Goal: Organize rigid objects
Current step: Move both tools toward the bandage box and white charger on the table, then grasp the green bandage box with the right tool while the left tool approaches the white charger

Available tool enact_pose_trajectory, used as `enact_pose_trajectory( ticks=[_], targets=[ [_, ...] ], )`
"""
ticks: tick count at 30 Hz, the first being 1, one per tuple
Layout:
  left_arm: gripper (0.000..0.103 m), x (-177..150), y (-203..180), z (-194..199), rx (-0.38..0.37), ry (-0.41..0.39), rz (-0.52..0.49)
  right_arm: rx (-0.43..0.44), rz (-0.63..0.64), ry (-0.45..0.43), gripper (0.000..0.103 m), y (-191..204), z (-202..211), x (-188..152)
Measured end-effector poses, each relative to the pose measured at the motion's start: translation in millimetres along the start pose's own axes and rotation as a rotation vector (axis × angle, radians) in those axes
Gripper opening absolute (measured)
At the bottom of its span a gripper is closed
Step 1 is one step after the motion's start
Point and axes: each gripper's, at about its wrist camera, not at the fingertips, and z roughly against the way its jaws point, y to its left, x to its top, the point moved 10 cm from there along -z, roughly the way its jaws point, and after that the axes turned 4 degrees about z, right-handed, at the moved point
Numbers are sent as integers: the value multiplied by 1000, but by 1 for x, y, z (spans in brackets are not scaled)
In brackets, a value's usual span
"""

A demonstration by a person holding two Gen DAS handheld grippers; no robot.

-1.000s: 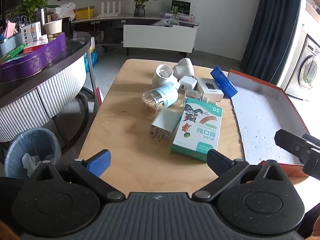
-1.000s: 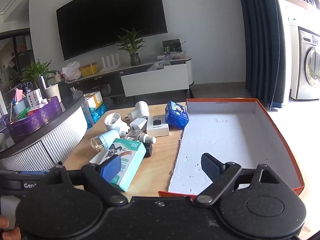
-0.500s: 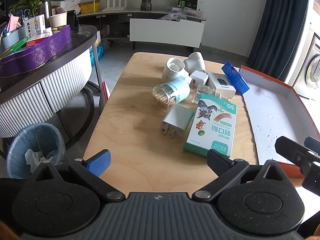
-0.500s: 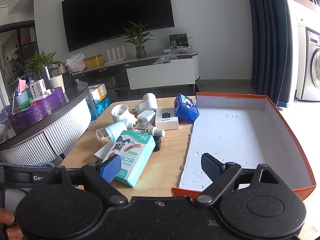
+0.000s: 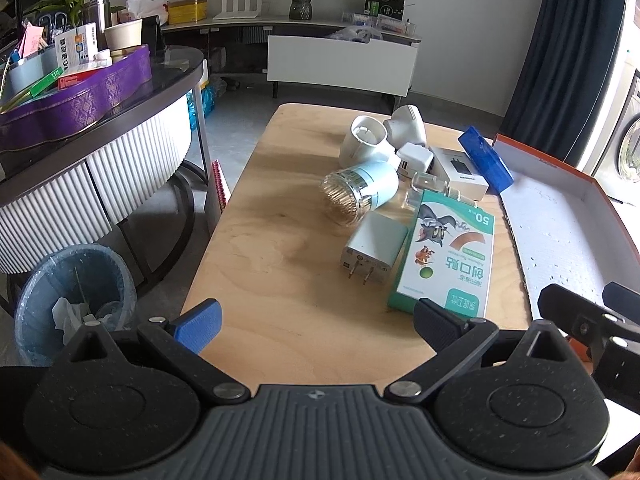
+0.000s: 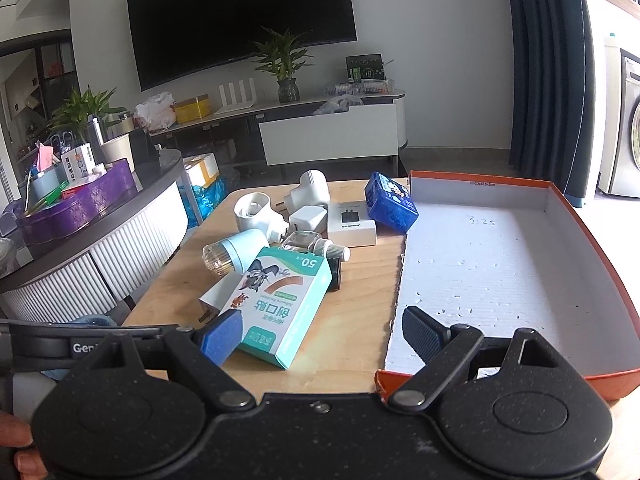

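A cluster of rigid objects lies on the wooden table: a teal bandage box, a white plug charger, a light-blue capped jar, white adapters, a white charger box, a small glass bottle and a blue box. An orange-rimmed shallow box with a white floor sits to their right, empty. My left gripper is open and empty, near the table's front edge. My right gripper is open and empty, over the box's near-left corner.
A dark curved counter with a purple tin stands left of the table. A bin with a blue liner sits on the floor below it. A TV cabinet runs along the far wall. Dark curtains hang at the right.
Both views have shifted a little: the objects now sit slightly further right and higher in the left wrist view, and nearer in the right wrist view. Both grippers stay open.
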Motion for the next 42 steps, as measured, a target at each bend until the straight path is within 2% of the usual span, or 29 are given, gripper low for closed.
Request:
enact_pose_trajectory(
  ticks=[20, 42],
  targets=[
    [103, 9, 10, -13, -1, 1, -10, -8, -48, 44, 102, 10, -25, 2],
    [103, 29, 48, -25, 53, -5, 13, -5, -97, 104, 102, 41, -69, 10]
  ],
)
